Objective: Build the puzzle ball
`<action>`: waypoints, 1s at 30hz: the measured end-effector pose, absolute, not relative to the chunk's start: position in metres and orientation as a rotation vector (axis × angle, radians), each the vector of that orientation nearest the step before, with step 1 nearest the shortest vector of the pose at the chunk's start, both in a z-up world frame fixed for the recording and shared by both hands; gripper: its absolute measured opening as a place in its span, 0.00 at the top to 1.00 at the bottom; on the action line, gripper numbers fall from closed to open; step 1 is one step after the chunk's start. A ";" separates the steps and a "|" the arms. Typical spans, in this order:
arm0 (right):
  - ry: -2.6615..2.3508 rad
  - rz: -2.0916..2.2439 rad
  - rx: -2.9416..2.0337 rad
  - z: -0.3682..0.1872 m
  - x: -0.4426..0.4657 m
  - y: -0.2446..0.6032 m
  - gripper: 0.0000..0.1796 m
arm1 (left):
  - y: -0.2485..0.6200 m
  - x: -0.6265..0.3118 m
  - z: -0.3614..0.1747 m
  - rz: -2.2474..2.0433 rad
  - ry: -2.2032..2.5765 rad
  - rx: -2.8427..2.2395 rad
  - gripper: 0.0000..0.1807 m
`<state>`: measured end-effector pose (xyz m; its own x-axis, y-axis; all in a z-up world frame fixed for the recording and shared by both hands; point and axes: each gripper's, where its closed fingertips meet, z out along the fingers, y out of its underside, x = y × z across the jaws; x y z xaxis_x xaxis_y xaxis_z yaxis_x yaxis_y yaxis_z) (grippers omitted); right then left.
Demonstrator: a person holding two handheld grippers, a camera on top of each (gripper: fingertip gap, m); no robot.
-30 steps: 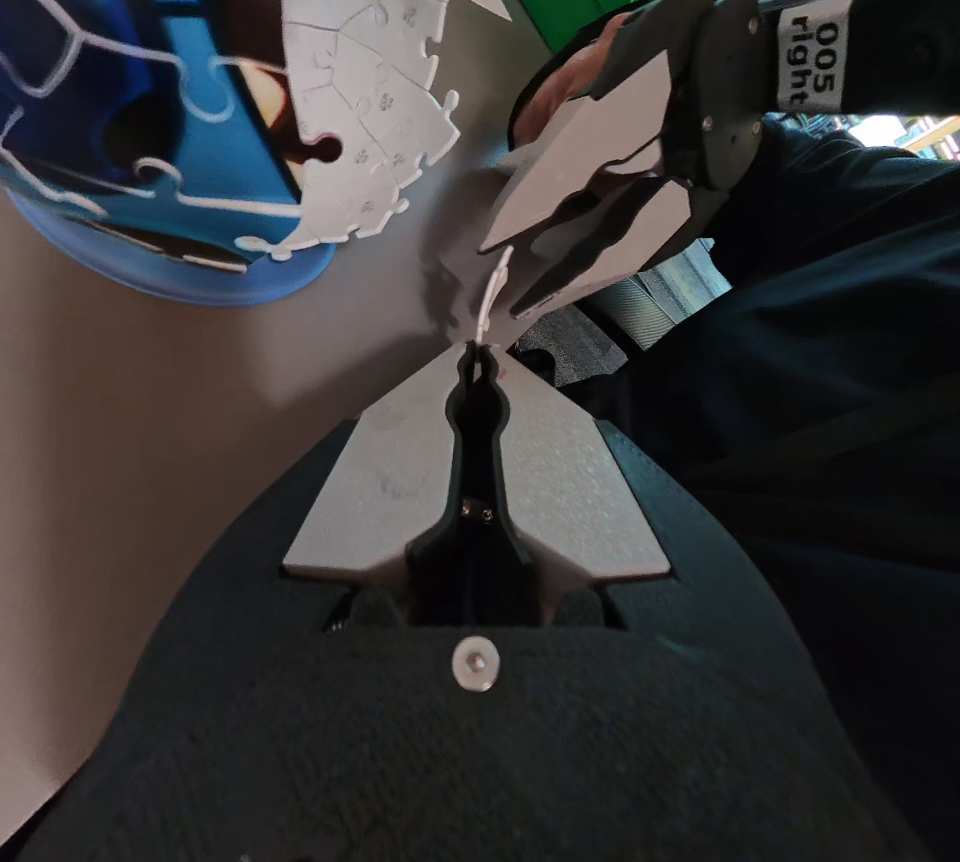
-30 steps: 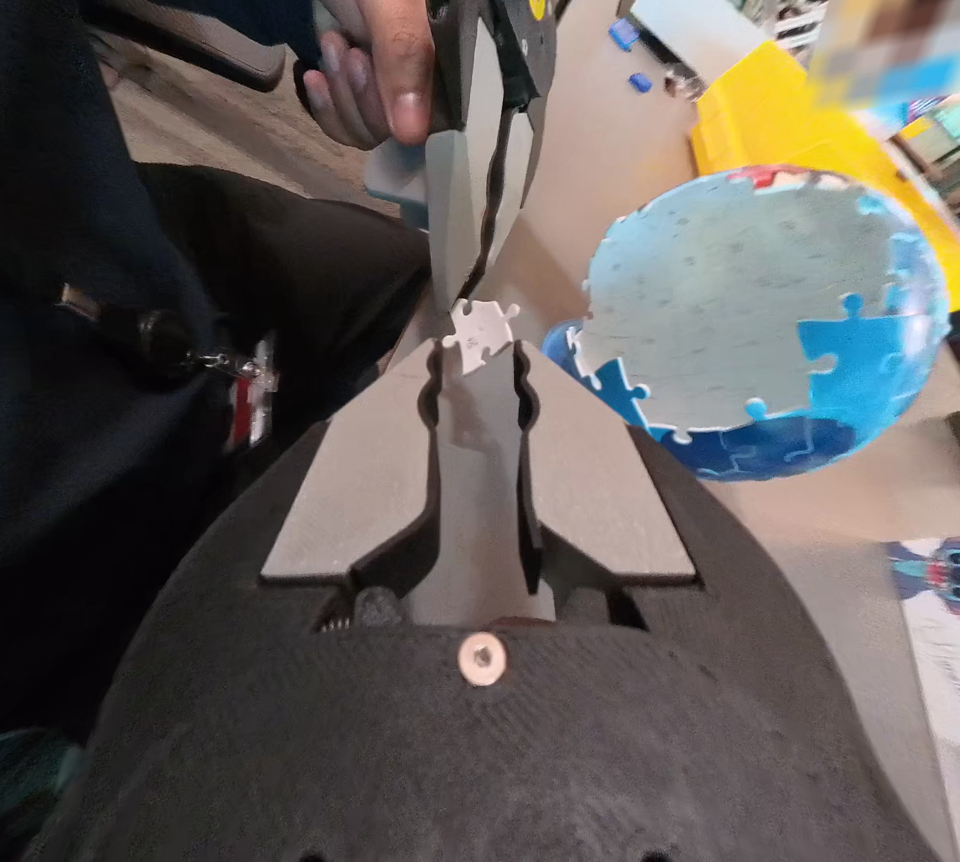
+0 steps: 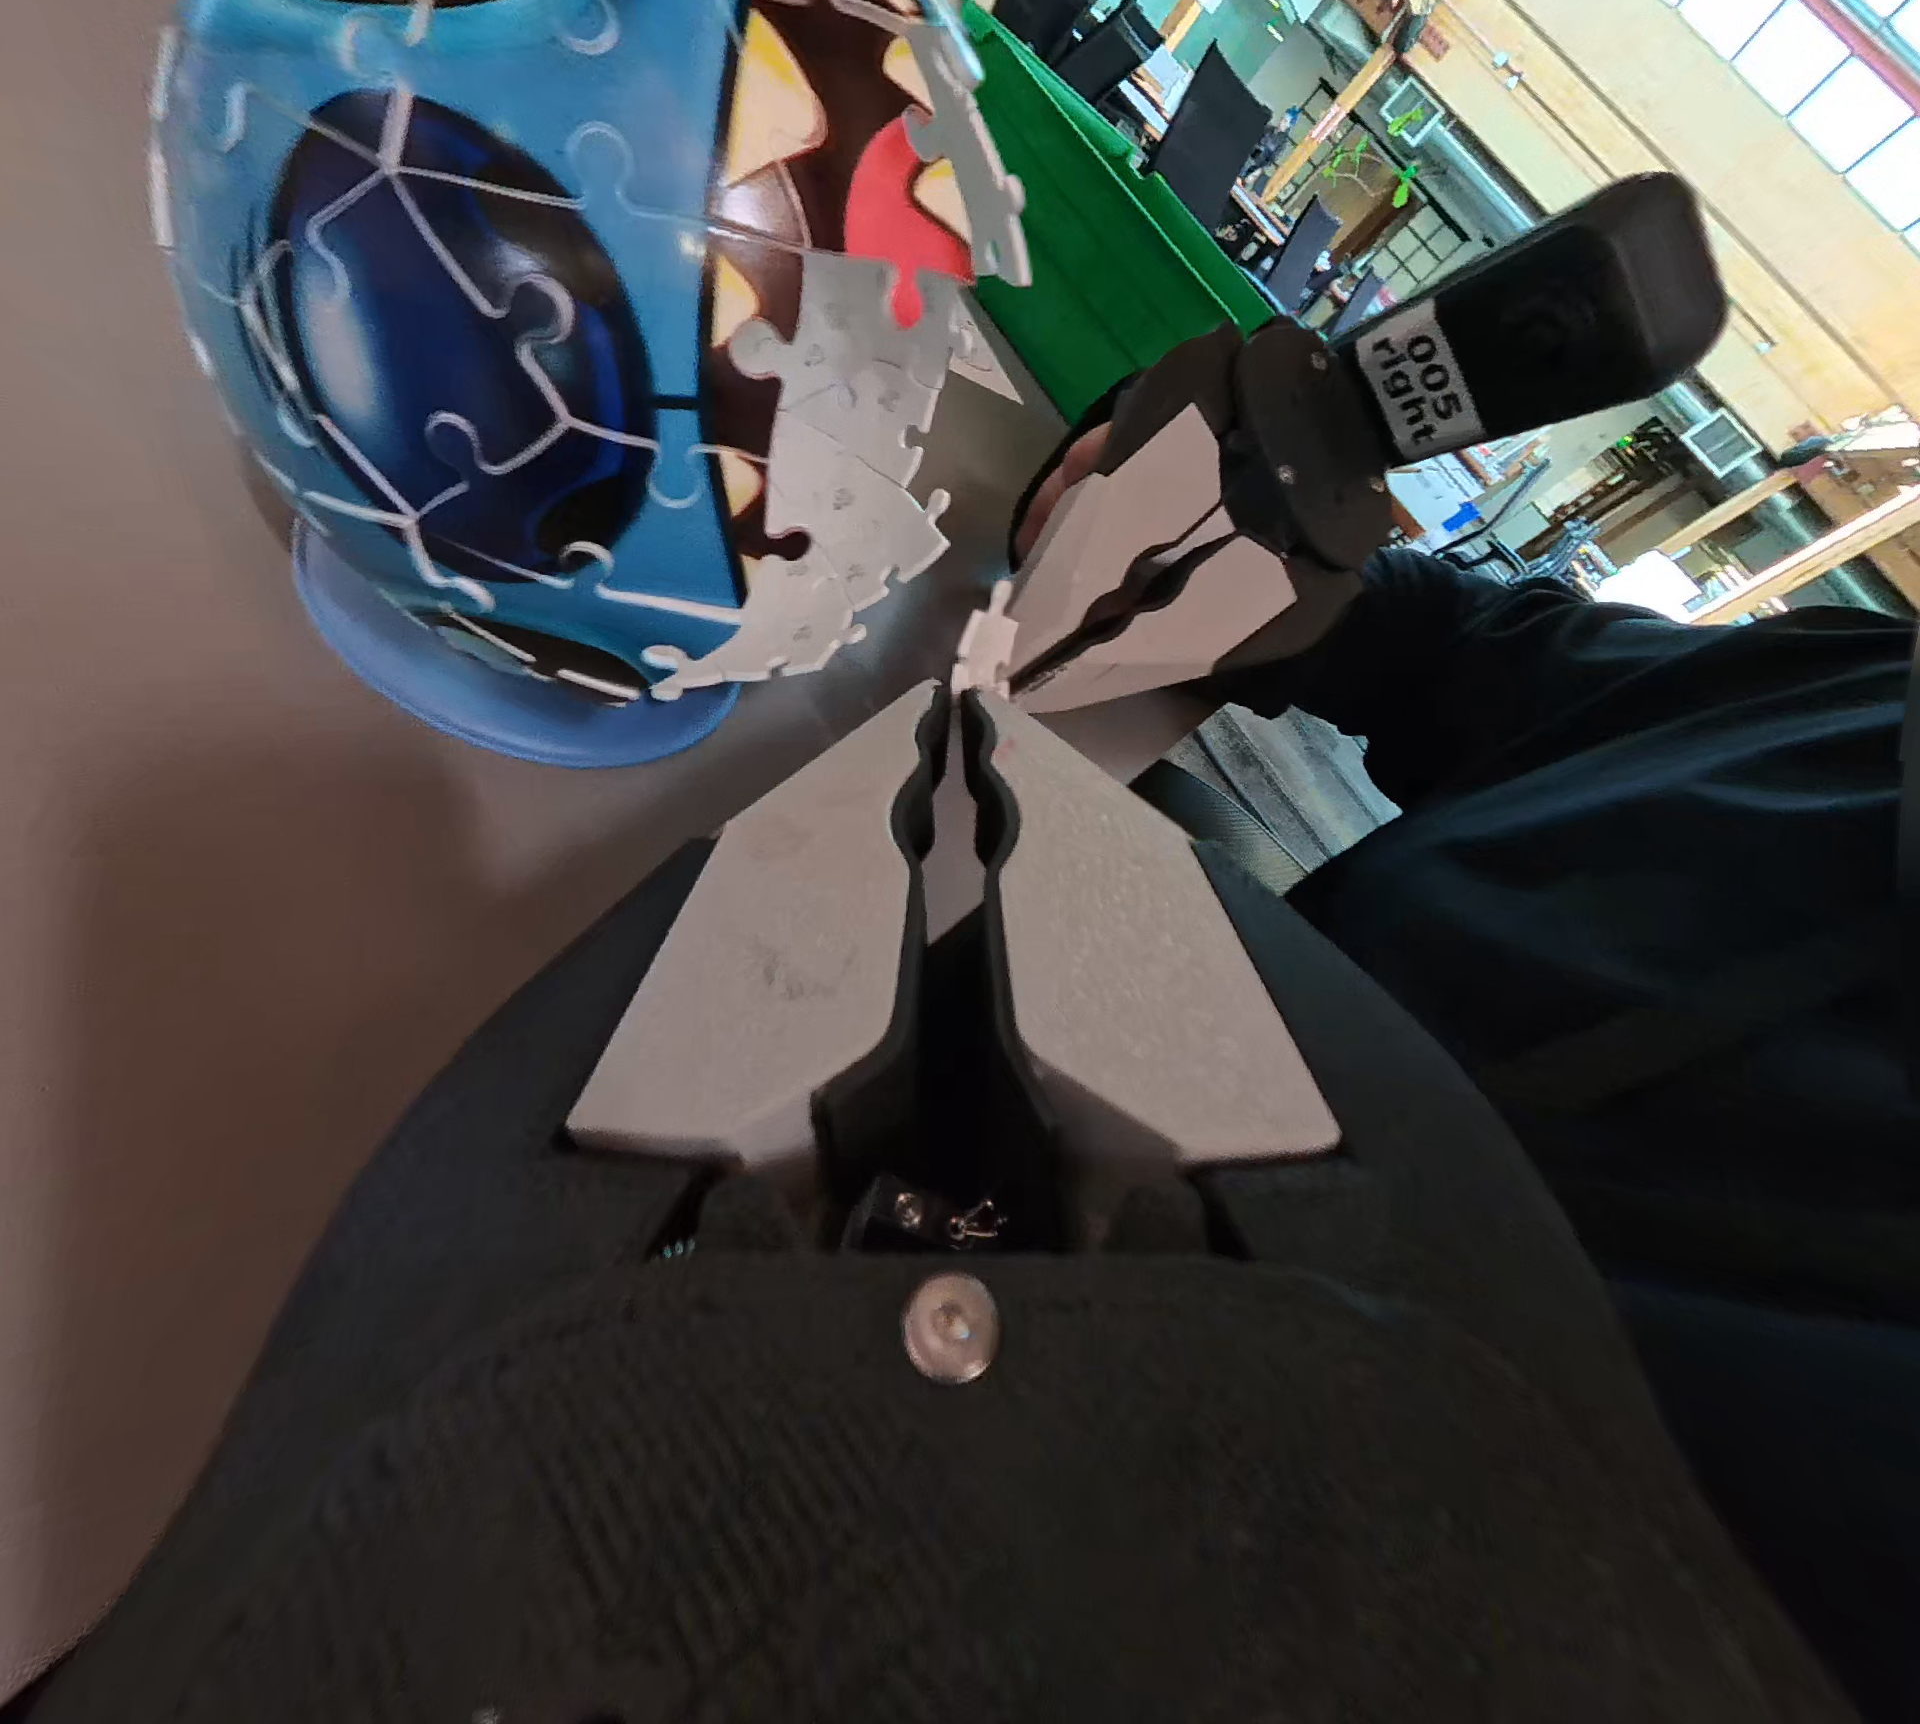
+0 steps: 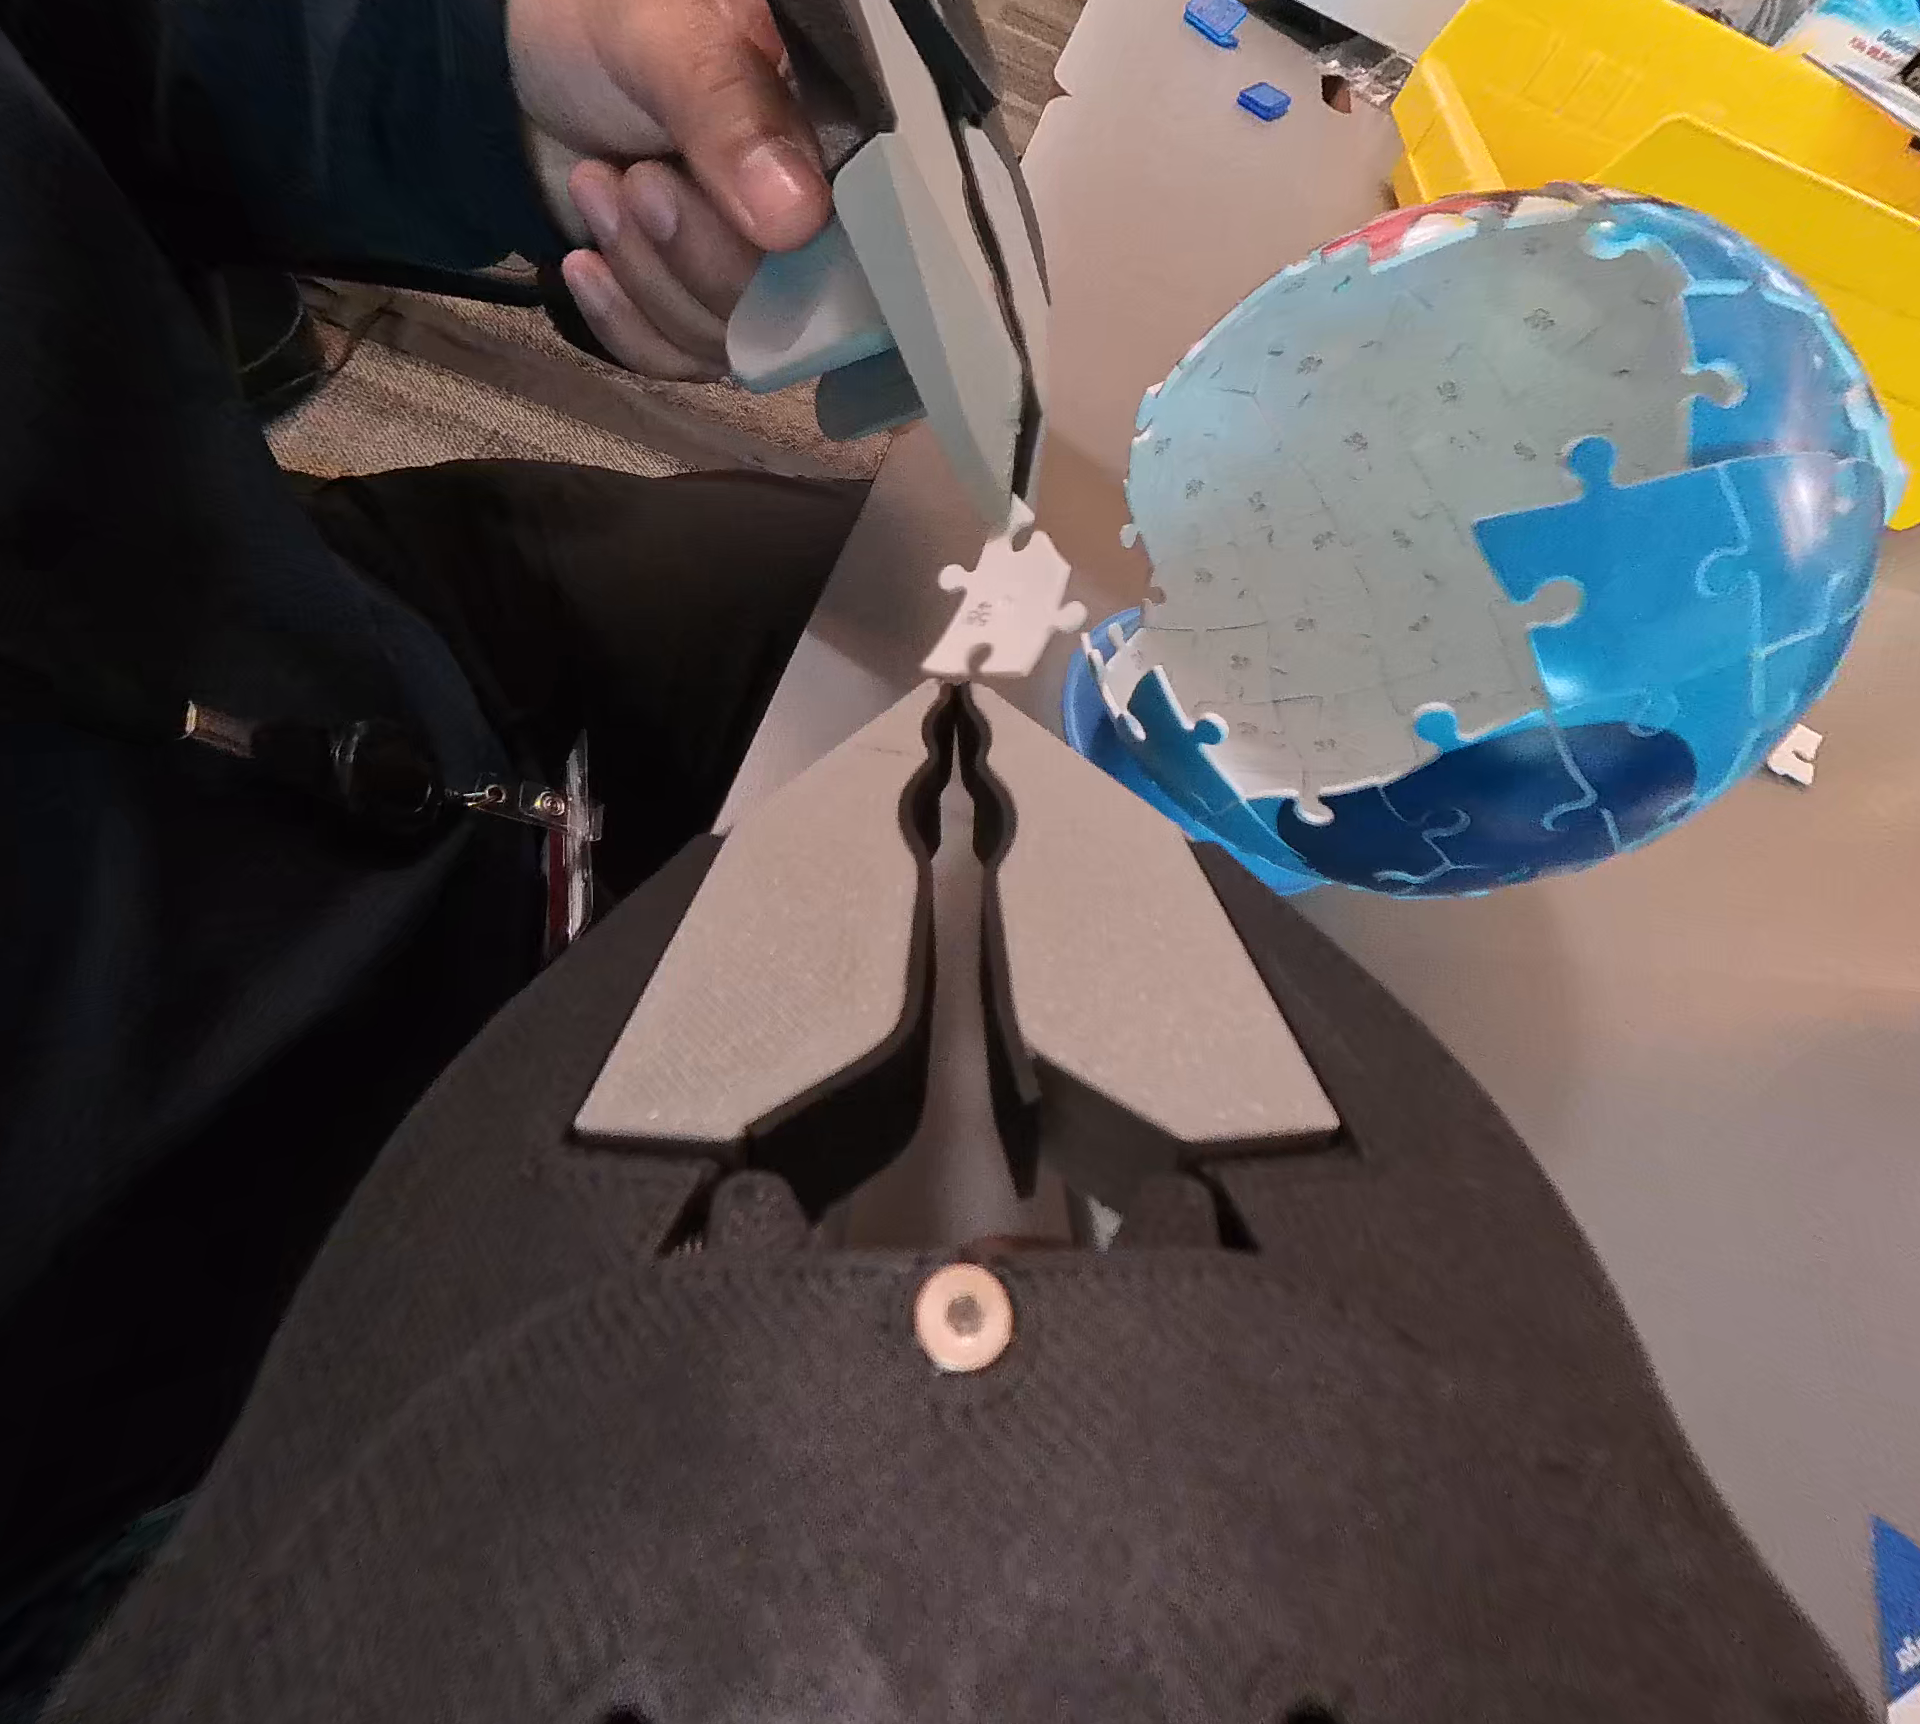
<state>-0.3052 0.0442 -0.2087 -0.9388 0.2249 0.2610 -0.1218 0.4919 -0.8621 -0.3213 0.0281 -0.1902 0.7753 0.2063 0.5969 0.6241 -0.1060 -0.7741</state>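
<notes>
I had both tools, left [image 3: 951, 700] and right [image 4: 958, 706], clenched on one white piece [image 4: 1006, 604] near the desk's edge. Releasing the left first seemed wise. Then I'd align its tabs with the ball's [image 4: 1558, 552] open rim.

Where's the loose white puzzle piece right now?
The small white puzzle piece is in the air, pinched between the tips of the left claw and the right claw, just left of the half-built blue puzzle ball in the right wrist view.
</notes>
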 end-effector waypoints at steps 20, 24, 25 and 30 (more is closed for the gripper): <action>-2.367 1.363 -0.031 -0.213 -0.304 0.042 0.94 | -0.002 -0.344 -0.209 -0.284 -0.878 -1.626 1.00; -2.328 1.238 0.046 -0.221 -0.304 0.040 0.93 | -0.007 -0.348 -0.212 -0.272 -0.923 -1.627 1.00; -2.303 1.189 0.070 -0.223 -0.306 0.040 0.93 | -0.006 -0.348 -0.213 -0.276 -0.930 -1.632 1.00; -2.125 0.864 0.182 -0.233 -0.322 0.038 0.95 | -0.006 -0.350 -0.215 -0.262 -0.976 -1.638 1.00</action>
<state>-0.3222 0.0385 -0.2328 -0.6566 0.1580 0.7375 -0.4015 0.7546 -0.5191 -0.3501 -0.0057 -0.2153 0.6285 0.4537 0.6318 0.7092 -0.0004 -0.7050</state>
